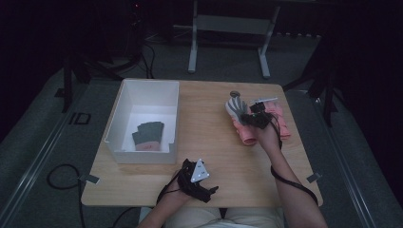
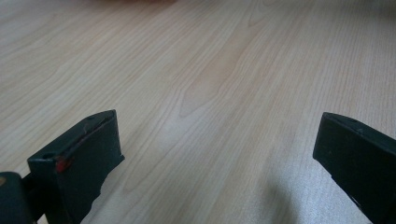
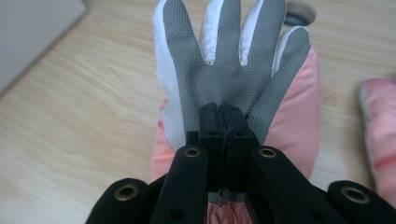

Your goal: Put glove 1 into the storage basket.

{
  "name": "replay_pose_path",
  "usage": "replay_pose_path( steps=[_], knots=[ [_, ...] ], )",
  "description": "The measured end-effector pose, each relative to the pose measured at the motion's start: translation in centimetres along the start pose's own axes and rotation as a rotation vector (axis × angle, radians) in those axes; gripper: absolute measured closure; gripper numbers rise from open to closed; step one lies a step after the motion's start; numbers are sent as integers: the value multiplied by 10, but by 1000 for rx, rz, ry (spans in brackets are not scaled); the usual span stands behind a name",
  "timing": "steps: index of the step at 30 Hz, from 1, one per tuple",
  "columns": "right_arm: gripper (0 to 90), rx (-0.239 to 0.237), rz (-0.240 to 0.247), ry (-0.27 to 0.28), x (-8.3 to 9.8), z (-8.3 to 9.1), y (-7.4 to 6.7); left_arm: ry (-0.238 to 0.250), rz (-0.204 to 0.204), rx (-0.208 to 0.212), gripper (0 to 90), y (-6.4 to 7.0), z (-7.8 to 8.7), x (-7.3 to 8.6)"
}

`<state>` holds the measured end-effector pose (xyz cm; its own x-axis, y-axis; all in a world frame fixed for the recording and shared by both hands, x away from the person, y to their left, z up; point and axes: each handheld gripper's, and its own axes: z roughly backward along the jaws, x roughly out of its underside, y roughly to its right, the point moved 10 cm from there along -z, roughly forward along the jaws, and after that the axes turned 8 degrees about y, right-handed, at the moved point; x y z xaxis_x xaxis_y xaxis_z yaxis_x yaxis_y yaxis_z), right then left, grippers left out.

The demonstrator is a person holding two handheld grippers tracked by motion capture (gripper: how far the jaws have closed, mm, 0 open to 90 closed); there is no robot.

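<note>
A dim room surrounds a light wooden table (image 1: 214,156), with grey floor on either side and a metal stand behind it in the high view.

The thing being handled is a grey-and-white glove (image 3: 224,70). In the right gripper view it lies palm up, its textured grey palm and fingers spread away from the camera, resting on top of a pink glove (image 3: 299,126); a second pink glove (image 3: 380,135) lies just beside that one, apart from it. The right gripper (image 3: 223,116) has its two jaws pressed together, clamped on the wrist end of the grey-and-white glove. The high view places this pile (image 1: 236,108) near the table's far right corner, well to the right of the white box (image 1: 123,118), with the right gripper (image 1: 254,116) over it and a small round dark object (image 1: 235,93) just beyond the fingertips; what it is cannot be told.

The high view alone looks into the white box, which sits on the table's left half: a dark grey glove (image 1: 148,133) lies on its floor, toward the near wall.

Near the table's front edge, right of the box's near corner, the left gripper (image 1: 197,183) rests in the person's left hand. The left gripper view gives its state: both black jaws stand wide apart over bare wood grain, nothing between them (image 2: 215,154).
</note>
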<state>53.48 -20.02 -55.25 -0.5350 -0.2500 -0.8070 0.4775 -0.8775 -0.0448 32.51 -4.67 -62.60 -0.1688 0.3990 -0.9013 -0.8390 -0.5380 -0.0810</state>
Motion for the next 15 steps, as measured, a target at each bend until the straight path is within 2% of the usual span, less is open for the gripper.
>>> replay_pose_path(
  steps=[3,4,5,9,10,12,15],
  knots=[
    [884,2,-8,24,-3,15,-8,0,-2,0,7,0,0,0],
    [885,-1,-31,53,-7,34,-20,3,-2,-6,7,-1,1,-1],
    [885,-1,-31,53,-7,34,-20,7,-3,-6,7,-1,1,-2],
    [885,-6,-76,101,-9,64,-35,15,-1,-15,7,-3,2,-3],
    [885,-6,-76,101,-9,64,-35,15,-1,-15,7,-3,2,-3],
    [884,14,-96,122,-3,80,-43,24,-3,-26,7,-5,3,-4],
    [884,24,-115,126,7,86,-51,22,-4,-28,7,-6,2,-4]
  ],
)
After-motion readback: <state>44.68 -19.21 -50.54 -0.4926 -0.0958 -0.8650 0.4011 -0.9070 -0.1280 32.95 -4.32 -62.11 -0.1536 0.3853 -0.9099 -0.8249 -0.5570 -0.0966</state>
